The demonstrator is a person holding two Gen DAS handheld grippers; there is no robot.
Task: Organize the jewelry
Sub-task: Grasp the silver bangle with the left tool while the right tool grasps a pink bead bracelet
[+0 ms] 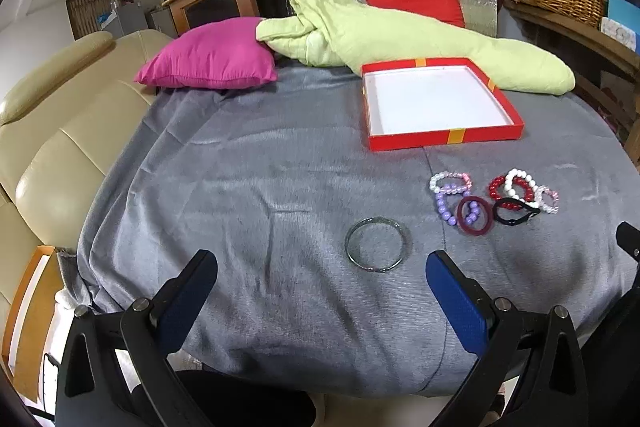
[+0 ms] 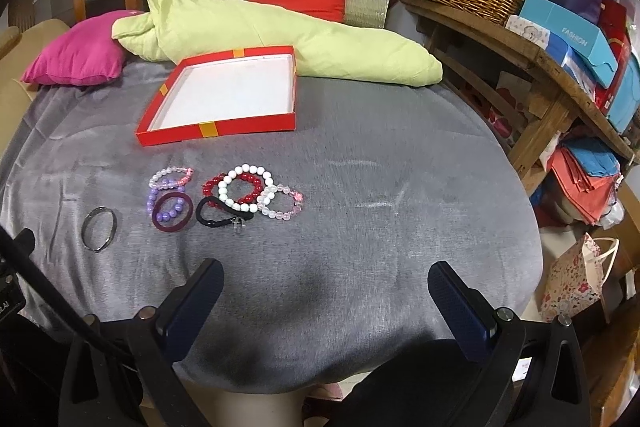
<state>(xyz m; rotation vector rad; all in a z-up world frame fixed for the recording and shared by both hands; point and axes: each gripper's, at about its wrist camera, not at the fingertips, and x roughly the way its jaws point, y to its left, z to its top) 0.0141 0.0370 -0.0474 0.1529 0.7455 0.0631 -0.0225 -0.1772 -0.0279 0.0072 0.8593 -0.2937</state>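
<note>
Left wrist view: the left gripper (image 1: pixel 320 279) has its jaws wide apart and holds nothing; the metal bangle (image 1: pixel 377 244) lies alone on the grey blanket (image 1: pixel 240 187) just ahead of it.
Left view, box: the red tray box (image 1: pixel 444 137) is empty, beyond the jewelry.
Right wrist view: the right gripper (image 2: pixel 324 285) is also spread wide and empty; the white bead bracelet (image 2: pixel 245 187), the red bead bracelet (image 2: pixel 210 185) and the black hair tie (image 2: pixel 224 213) lie overlapping in a cluster.
Progress: nothing is in the box yet; I judge that all pieces remain to be moved.
</note>
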